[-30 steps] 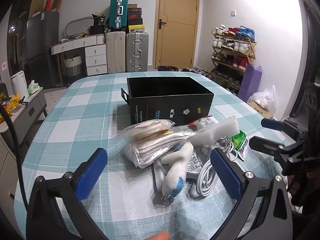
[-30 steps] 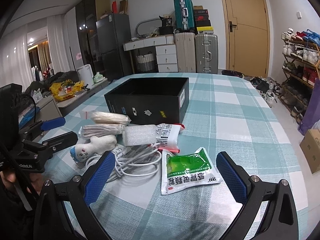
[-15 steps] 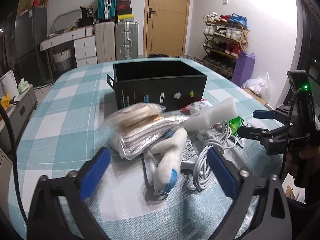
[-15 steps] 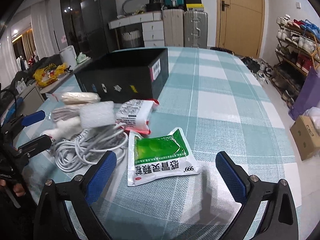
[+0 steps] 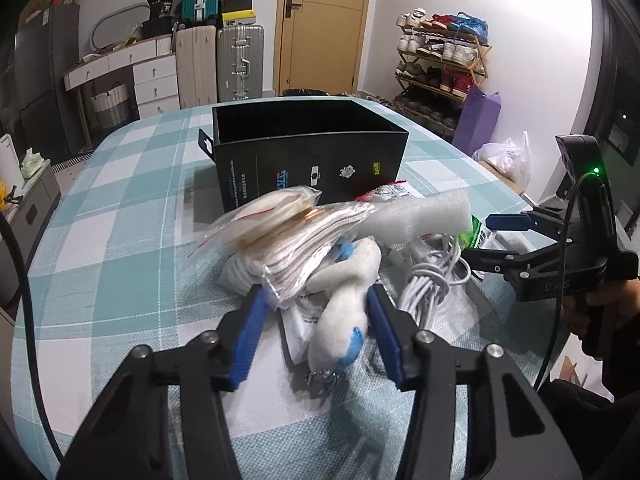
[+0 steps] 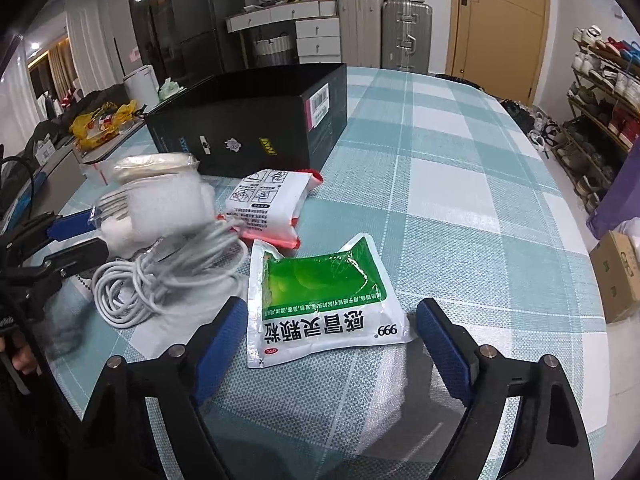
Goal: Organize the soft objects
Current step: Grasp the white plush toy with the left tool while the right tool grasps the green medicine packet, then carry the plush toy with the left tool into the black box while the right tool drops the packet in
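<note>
Nothing was yet in the open black cardboard box [image 5: 308, 160] at twelve o'clock. The left gripper [image 5: 316, 322] was closing around the white-and-blue plush toy [image 5: 340, 304]; the right gripper [image 6: 328, 340], closing but still spread, straddled the green-and-white sachet [image 6: 320, 300].

Between the blue matt pads of the left gripper [image 5: 316, 334], whose jaws are closing, lies a fuzzy white plush toy [image 5: 345, 292] with a small metal chain at its end. Just beyond it sits ribbed white cloth in a clear, glossy plastic bag [image 5: 308, 240], and a white foam roll [image 5: 416, 220] with a rough, bubbly skin. Ahead stands a black cardboard box [image 5: 312, 168], smooth with a dull sheen. Between the right gripper's [image 6: 326, 344] closing jaws lies a shiny green-and-white plastic sachet [image 6: 320, 296]. To its left, smooth white rubbery cable [image 6: 160, 276] lies coiled. The checked tablecloth [image 6: 460, 208] looks woven and matt.
</note>
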`<state>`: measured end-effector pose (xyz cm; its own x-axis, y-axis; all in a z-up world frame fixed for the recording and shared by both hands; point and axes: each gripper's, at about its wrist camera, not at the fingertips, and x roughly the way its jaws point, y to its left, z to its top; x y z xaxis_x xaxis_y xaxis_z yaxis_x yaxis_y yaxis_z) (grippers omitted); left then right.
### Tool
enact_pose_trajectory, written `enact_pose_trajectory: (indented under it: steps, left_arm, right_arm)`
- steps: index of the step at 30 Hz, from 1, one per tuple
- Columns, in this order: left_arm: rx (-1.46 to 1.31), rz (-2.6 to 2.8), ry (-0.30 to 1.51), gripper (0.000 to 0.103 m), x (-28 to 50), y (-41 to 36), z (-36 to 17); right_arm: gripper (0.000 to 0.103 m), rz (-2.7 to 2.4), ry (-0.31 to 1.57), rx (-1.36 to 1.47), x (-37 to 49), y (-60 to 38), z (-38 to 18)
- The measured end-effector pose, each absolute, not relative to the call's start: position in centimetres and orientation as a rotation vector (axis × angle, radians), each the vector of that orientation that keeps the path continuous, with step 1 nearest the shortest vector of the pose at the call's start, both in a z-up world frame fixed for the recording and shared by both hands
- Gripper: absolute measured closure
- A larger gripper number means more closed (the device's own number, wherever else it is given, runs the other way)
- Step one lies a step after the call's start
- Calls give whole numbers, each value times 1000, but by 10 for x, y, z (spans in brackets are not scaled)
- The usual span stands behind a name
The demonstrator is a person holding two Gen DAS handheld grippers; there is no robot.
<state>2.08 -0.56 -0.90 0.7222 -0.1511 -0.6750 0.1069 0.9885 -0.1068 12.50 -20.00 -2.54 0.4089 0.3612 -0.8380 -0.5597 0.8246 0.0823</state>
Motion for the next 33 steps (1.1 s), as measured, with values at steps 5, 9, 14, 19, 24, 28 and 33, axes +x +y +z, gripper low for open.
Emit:
enact_pose_trajectory:
  steps: [5, 9, 14, 19, 24, 28, 33]
  left_arm:
    - [-53, -172, 757, 56, 19, -5, -8]
    - [-38, -180, 767, 56, 20, -9, -9]
    - [-13, -189, 768, 64, 19, -13, -11]
    - [-2, -221, 762, 77, 15, -14, -8]
    - [-6, -245, 753, 82, 8, -14, -6]
    - [-28, -253, 736, 83, 4, -13, -2]
    - [-37, -256, 717, 84, -1, -13, 2]
  right_arm:
    - [15, 609, 988, -266, 124, -200, -21]
    - [15, 623, 999, -286, 126, -196, -24]
    - [20, 642, 992, -300, 127, -191, -26]
    - [24, 649, 984, -299, 126, -190, -25]
    - [40, 669, 957, -282, 121, -191, -19]
    - [60, 693, 941, -263, 116, -192, -18]
    - [79, 688, 943, -238, 112, -197, -20]
